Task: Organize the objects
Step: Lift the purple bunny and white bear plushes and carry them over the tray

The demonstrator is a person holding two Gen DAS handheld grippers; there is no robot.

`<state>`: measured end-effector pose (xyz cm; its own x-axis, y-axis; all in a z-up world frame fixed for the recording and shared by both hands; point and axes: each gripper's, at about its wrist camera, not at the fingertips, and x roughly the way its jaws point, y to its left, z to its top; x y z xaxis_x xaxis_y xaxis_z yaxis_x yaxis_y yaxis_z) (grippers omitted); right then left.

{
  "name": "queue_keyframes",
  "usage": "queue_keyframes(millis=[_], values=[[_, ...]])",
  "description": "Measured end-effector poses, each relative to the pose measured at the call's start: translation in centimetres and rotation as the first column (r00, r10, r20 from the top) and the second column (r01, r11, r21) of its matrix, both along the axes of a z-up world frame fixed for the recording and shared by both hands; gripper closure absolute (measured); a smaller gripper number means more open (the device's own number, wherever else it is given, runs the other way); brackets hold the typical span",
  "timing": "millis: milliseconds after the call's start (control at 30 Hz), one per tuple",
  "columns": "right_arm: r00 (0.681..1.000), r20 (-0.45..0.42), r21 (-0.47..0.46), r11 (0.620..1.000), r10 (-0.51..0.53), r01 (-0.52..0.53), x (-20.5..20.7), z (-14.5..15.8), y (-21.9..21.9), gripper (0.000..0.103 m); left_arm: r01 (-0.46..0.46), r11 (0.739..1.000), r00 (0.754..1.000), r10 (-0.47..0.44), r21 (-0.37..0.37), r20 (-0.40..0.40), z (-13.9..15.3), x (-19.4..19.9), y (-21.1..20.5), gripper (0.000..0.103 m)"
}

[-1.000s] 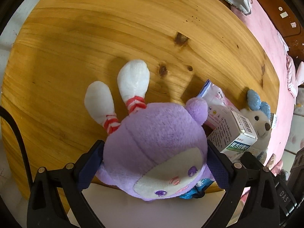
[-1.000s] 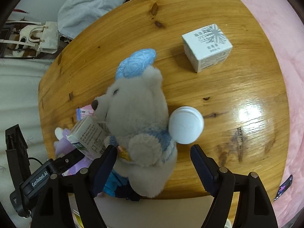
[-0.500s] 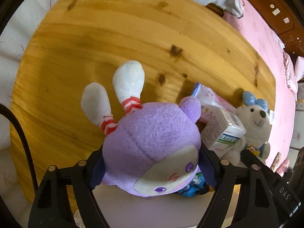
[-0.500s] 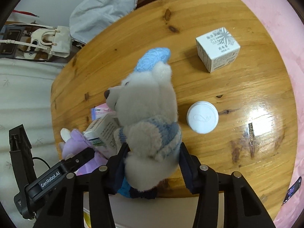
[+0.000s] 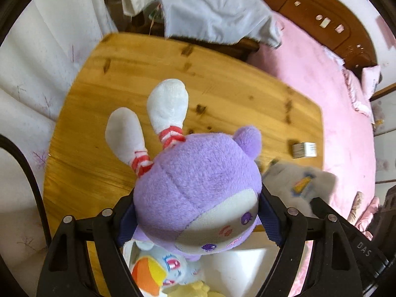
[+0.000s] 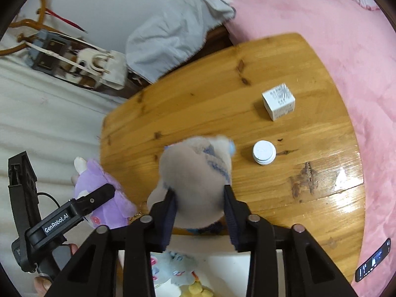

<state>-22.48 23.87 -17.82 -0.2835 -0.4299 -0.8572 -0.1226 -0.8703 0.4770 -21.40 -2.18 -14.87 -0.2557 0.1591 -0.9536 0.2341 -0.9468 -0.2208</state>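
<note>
Lifted purple plush points ears away tableward.

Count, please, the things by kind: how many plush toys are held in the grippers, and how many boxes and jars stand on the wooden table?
Plush toys held: 2, the purple plush doll in the left gripper and the grey teddy bear in the right gripper.
Boxes: 1, the white carton.
Jars: 1, the white round jar.
Total: 4
</note>
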Motion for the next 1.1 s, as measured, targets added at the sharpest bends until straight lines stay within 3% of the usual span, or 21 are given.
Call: queue_keyframes(millis=[100, 400, 700, 933, 1100], values=[[0.999, -0.046, -0.016, 1.0, 0.009, -0.01, 1.0, 2.0, 0.0, 0.07, 0.015, 1.0, 0.999, -0.015, -0.001, -0.049, 3.0, 0.7, 0.1, 0.019], [0.98, -0.188, -0.033, 0.997, 0.06, -0.067, 5.5, 8.9, 0.5, 0.07, 0.065, 0.998, 0.987, -0.064, -0.001, -0.15, 8.2, 4.0, 1.5, 0.019], [0.938, -0.33, 0.005, 0.994, 0.103, -0.107, 12.0, 16.1, 2.0, 0.07, 0.132, 0.991, 0.965, -0.132, -0.016, -0.226, 12.3, 7.3, 3.2, 0.019], [0.924, -0.361, 0.041, 0.992, 0.124, -0.117, 16.6, 18.5, 3.4, 0.07, 0.188, 0.98, 0.941, -0.198, -0.065, -0.274, 14.6, 9.5, 5.2, 0.019], [0.933, -0.333, 0.076, 0.99, 0.138, -0.12, 18.8, 17.9, 3.8, 0.07, 0.223, 0.971, 0.922, -0.24, -0.092, -0.303, 15.2, 10.7, 6.8, 0.019]])
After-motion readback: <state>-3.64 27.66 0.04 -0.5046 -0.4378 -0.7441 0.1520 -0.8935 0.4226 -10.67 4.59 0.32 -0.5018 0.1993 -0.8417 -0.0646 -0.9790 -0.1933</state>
